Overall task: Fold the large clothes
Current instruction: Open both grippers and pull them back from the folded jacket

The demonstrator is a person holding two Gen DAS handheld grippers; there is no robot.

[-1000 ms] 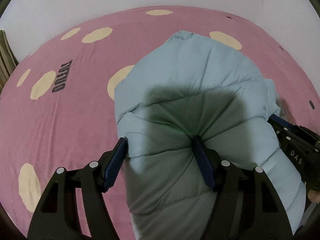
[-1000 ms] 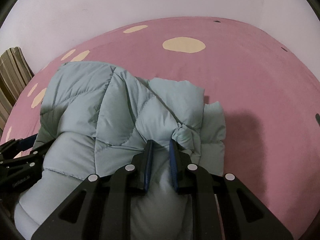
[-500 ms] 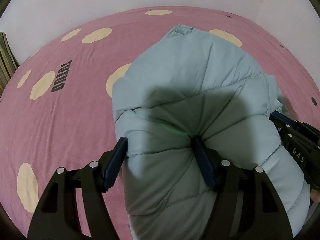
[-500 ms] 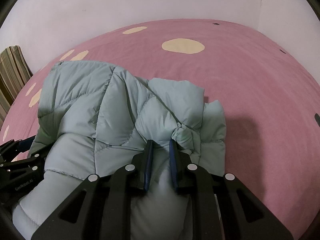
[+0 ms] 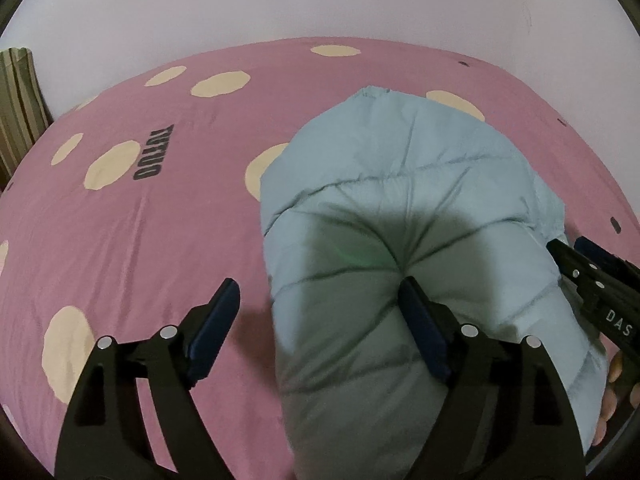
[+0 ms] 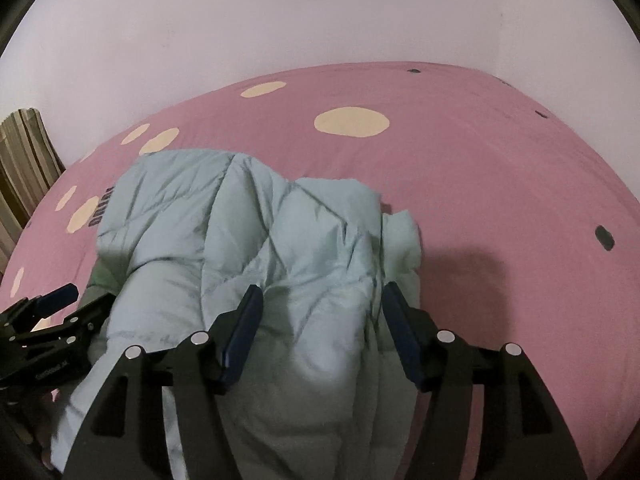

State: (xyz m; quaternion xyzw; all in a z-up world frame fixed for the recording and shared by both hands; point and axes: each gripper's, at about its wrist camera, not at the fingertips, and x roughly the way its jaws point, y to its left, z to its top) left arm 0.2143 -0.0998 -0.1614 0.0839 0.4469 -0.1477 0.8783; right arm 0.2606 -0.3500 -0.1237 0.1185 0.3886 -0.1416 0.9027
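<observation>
Pale blue puffer jacket [image 5: 404, 216] lies bunched near the bedsheet's [image 5: 140, 240] near edge; left gripper [image 5: 320, 312] and right gripper [image 6: 320, 320] both spread apart, bare pink sheet beyond.

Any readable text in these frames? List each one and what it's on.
"TUTUO": dark print on the pink spotted bedsheet, turned sideways in the left wrist view; letters partly uncertain.
"DAS": white letters on the black right gripper body, cut off at the frame edge.
Small pale label on the black left gripper body: too blurred to read.
The light blue quilted puffer jacket shows no text.
</observation>
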